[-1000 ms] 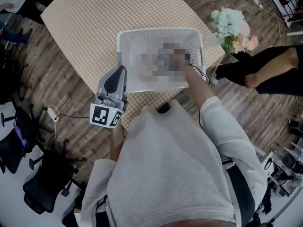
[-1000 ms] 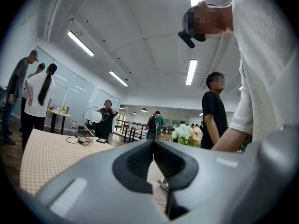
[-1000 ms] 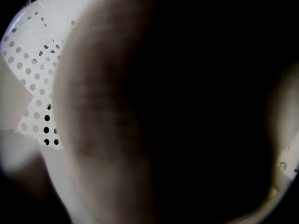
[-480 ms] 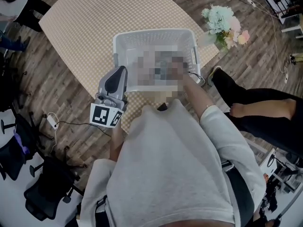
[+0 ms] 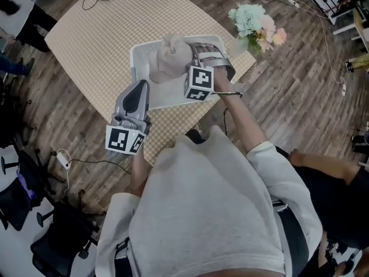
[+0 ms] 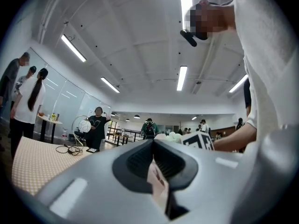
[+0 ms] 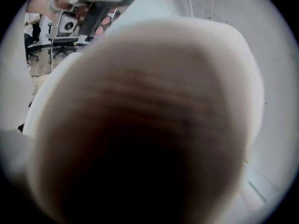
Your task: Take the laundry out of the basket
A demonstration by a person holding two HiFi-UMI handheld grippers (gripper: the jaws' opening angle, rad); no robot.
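Right tool (image 5: 182, 69) just clamped beige garment (image 5: 168, 57) above basket (image 5: 137, 59); left tool (image 5: 143, 85) clenched, flowers (image 5: 253, 22) nearby.

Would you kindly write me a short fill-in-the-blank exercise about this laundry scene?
1. The right gripper, whose jaws have just been closing, grips a beige cloth garment; the left gripper grips ___.
2. The garment hangs over a plastic laundry basket whose colour is ___.
3. In the head view, the bunch of pastel flowers lies to the basket's ___.
Missing words: nothing; white; right.
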